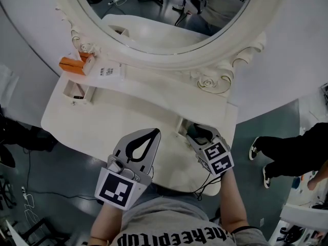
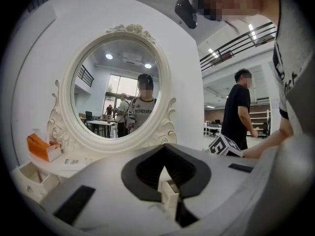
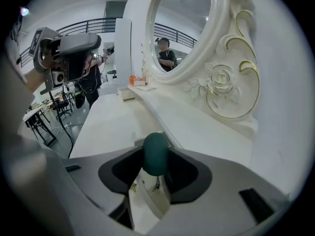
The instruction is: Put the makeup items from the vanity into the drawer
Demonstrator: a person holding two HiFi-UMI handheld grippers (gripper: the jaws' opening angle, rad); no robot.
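Observation:
A dark green egg-shaped makeup sponge [image 3: 156,149] sits between the tips of my right gripper [image 3: 155,161], just above a small open white drawer [image 3: 147,200] at the vanity's right. The jaws stand apart and do not clearly press on the sponge. In the head view the right gripper [image 1: 197,135] hangs over that drawer [image 1: 185,126]. My left gripper [image 1: 154,133] hovers over the vanity top [image 1: 102,122] near the front edge, its tips meeting with nothing held; the left gripper view shows these tips [image 2: 165,149] together. An orange box [image 1: 72,65] lies at the far left by the mirror.
A round ornate mirror [image 1: 169,14] rises behind the vanity. Another small drawer [image 1: 77,91] stands open at the far left, below a printed card [image 1: 105,72]. A person in black stands on the floor to the right [image 1: 287,152].

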